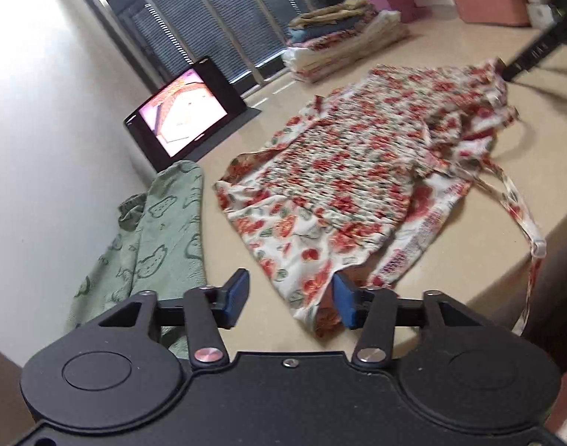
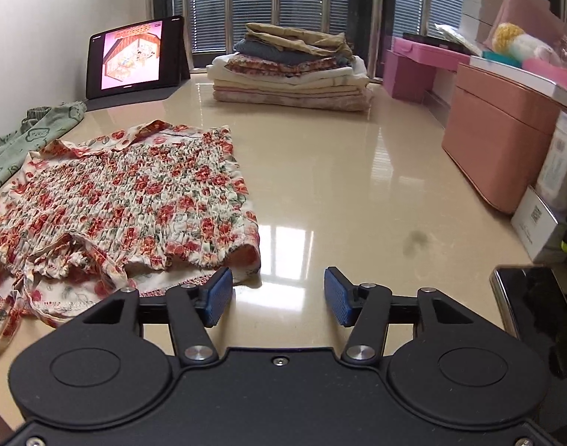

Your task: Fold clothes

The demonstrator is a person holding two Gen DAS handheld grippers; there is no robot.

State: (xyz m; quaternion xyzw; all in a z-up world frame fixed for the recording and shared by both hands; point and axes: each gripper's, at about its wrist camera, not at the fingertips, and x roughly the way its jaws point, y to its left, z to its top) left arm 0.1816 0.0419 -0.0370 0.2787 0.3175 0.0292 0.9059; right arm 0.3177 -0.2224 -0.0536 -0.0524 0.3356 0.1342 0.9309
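Lying flat: floral top | left hand-held gripper spread around its hem | right hand-held gripper spread, beside it

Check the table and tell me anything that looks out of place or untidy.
The floral top lies rumpled, and one strap trails over the table's near edge and hangs off it. A green garment sits bunched against the wall. The folded stack at the back looks neat.
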